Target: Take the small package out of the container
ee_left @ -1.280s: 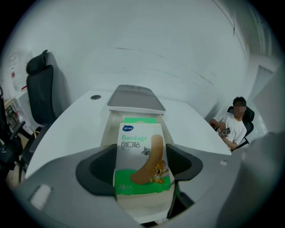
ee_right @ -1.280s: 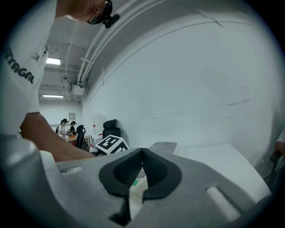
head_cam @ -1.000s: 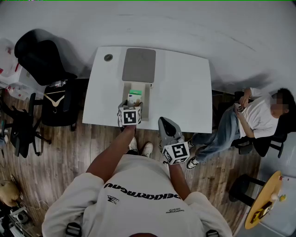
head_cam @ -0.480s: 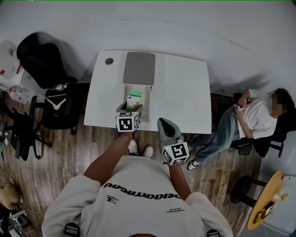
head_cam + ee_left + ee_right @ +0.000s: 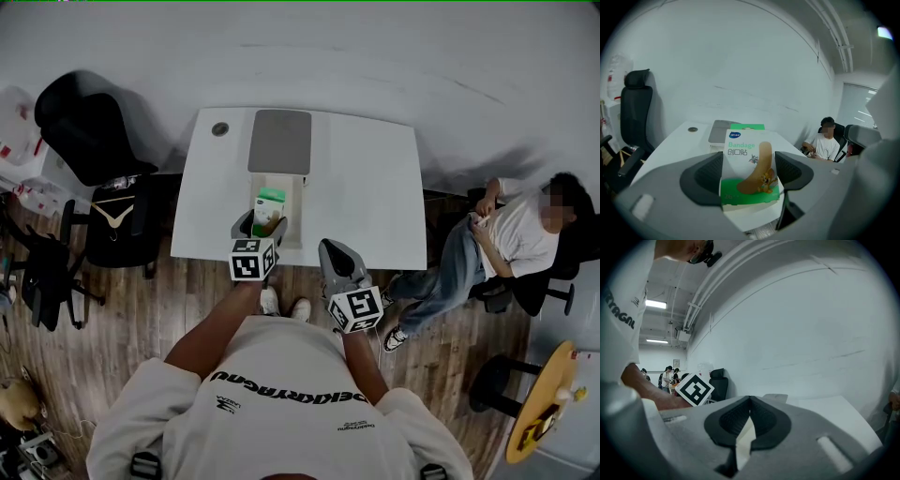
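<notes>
Package [image 5: 749, 154] clamped in left gripper [image 5: 260, 225] fingers [image 5: 705, 177], over container [image 5: 296, 192] near table [image 5: 375, 187] front edge. Extraction apparently under way; next: carry clear, set down. Right gripper [image 5: 749, 416] fingers closed, empty.

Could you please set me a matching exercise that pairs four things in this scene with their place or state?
Things:
1. bandage box
2. grey lid
3. right gripper
4. white container

Places or states:
A. jaws shut, nothing between them
B. open, on the table near its front edge
C. gripped between the jaws of the left gripper
D. lying flat on the table, beyond the white container

Pairs: 1-C, 2-D, 3-A, 4-B.
</notes>
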The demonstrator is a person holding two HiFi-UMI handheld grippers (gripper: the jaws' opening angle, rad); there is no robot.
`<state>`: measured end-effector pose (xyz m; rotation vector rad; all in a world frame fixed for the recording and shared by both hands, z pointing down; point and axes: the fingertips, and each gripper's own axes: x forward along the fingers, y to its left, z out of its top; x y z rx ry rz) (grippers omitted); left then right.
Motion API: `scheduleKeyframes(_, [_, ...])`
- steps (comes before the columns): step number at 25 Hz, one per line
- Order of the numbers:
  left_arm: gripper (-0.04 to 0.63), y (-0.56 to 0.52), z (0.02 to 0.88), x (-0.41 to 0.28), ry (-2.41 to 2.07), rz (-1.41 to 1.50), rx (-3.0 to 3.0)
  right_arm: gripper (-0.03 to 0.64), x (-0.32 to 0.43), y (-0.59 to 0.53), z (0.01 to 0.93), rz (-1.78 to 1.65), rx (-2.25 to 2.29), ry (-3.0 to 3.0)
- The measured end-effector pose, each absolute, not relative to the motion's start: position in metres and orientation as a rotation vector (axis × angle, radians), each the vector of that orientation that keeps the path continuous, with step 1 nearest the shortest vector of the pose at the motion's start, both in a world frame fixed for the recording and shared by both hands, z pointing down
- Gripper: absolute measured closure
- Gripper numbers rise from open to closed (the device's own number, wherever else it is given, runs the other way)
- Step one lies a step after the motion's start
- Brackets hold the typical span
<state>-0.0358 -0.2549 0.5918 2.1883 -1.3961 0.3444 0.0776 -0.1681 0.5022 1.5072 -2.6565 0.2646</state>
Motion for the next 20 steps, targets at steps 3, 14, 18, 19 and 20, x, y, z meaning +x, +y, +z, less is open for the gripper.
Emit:
scheduleKeyframes(3, [0.236,-0.251,0.588,-0.035,-1.391,0.326,2.208,0.615,0.079,-0.167,0.502,0.261,1.505,-2.652])
scheduleKeyframes(14, [0.236,-0.236,0.563,-0.03,-1.385,0.288,2.302,0.616,0.08,-0.17,0.498,0.251,1.489,-2.663])
scheduleKeyframes(18, [0.236,-0.231,0.552,-0.032,-1.404,0.258,2.332,0.616,0.081,-0.17,0.498,0.248,1.485,-2.662])
scheduleKeyframes(19, [0.236,-0.23,0.55,-0.032,-1.405,0.255,2.337,0.616,0.081,-0.17,0.497,0.247,1.484,-2.663])
scheduleKeyframes(20, [0.236,-0.229,0.548,-0.032,-1.404,0.251,2.342,0.617,0.081,-0.17,0.497,0.247,1.484,-2.663])
